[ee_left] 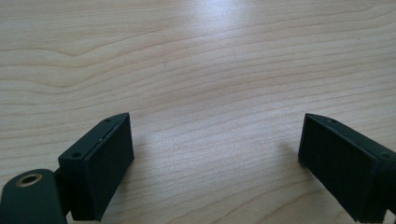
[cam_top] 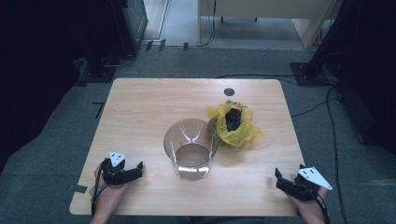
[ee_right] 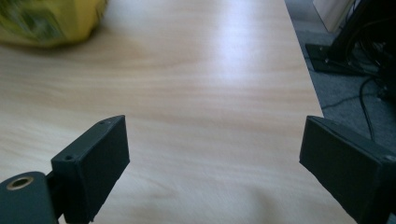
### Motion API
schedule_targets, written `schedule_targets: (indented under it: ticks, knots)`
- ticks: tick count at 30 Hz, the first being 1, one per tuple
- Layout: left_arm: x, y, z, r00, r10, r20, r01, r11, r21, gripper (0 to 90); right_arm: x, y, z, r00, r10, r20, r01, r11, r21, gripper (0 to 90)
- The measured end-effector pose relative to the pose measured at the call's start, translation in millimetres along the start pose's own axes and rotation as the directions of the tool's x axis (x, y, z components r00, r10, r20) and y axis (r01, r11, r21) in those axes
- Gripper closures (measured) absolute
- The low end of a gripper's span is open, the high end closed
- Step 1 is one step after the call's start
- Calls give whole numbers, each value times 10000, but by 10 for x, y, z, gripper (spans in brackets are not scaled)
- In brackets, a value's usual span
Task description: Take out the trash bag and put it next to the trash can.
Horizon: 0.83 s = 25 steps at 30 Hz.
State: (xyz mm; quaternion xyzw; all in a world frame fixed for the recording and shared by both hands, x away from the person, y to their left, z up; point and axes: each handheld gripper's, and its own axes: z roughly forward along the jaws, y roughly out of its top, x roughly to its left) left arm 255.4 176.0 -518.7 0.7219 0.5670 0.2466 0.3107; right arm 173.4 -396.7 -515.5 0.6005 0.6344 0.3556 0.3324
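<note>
A clear, empty cup-shaped container (cam_top: pixel 191 148) stands upright in the middle of the wooden table (cam_top: pixel 140 107). Right behind it lies a crumpled yellow net bag (cam_top: pixel 235 126) with a dark lump (cam_top: pixel 233 118) in its top; a blurred part of the bag (ee_right: pixel 51 18) shows in the right gripper view. My left gripper (cam_top: pixel 135 170) rests near the front left corner, open, with bare wood between its jaws (ee_left: pixel 215 140). My right gripper (cam_top: pixel 280 181) sits near the front right corner, also open and holding nothing (ee_right: pixel 212 135).
A small dark round disc (cam_top: pixel 229 92) is set in the table near its far edge. Grey carpet surrounds the table, with cables (cam_top: pixel 327 107) and a black stand base (cam_top: pixel 310 72) at the right. Pale furniture (cam_top: pixel 261 14) stands behind.
</note>
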Motion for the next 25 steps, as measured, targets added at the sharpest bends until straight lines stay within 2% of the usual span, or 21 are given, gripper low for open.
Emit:
schedule_targets:
  ticks: [1,2,3,4,5,6,8,10,25]
  knots:
    - [0,0,0,10000,2,-1,-2,10000,1,94,-14,-20,11,10000,-38,57,37,9999,164,84]
    - [0,0,0,10000,3,1,-3,10000,1,94,-38,-40,32,9999,171,-16,-170,9986,507,84]
    - [0,0,0,10000,3,1,-3,10000,1,95,-38,-40,32,9999,171,-16,-170,9986,507,84]
    - [0,0,0,10000,1,0,-1,10000,0,94,-47,-38,56,9996,287,48,-290,9956,891,90]
    - [0,0,0,10000,1,0,-1,10000,0,94,-47,-38,56,9996,287,48,-290,9956,891,90]
    - [0,0,0,10000,4,0,-4,10000,0,95,-38,-33,98,9995,245,207,-274,9879,1526,90]
    - [0,0,0,10000,4,0,-4,10000,0,94,-29,-30,126,9994,172,301,-226,9821,1872,90]
    - [0,-1,0,10000,5,0,-5,10000,-1,95,-39,-32,132,9995,274,143,-297,9795,1993,90]
    - [0,-1,0,10000,5,-1,-5,10000,-5,95,-44,-30,138,9996,258,141,-281,9794,2001,87]
